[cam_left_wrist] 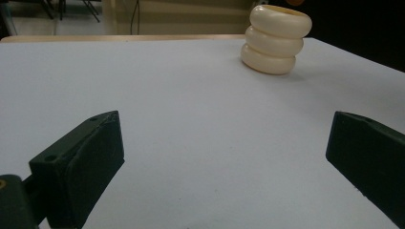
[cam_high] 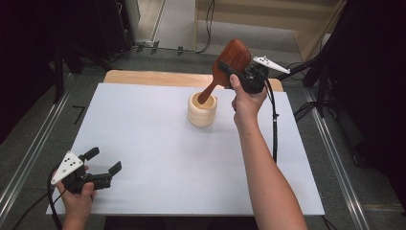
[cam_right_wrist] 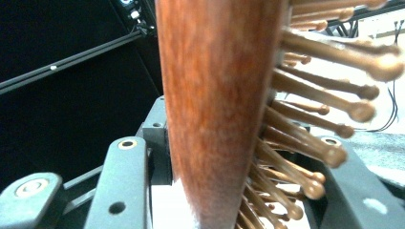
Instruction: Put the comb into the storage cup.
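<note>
Right tool (cam_high: 238,72) clamps the brush (cam_high: 233,60); its handle sits in the cup (cam_high: 201,111) at frame centre. Right gripper view reveals bristles (cam_right_wrist: 305,143). Left tool (cam_high: 103,163), lower left, gapes wide.

The high view looks down over the table (cam_high: 158,143). The left gripper view skims it low (sharing the holder (cam_left_wrist: 276,40)). The right gripper view presses against the brush (cam_right_wrist: 219,105).

Brush (cam_high: 225,69) handle in holder (cam_high: 201,111)

Brush (cam_high: 231,61): reddish-brown wood, streaky grain; bristles (cam_right_wrist: 305,143) lighter tan-brown. Cup (cam_high: 202,109): cream, plain, three stacked rings. Table (cam_high: 158,158): white sheet over pale wood. Grippers (cam_high: 106,162) (cam_high: 231,72): black, white plates with dark dots. Floor (cam_high: 33,120) grey.
</note>
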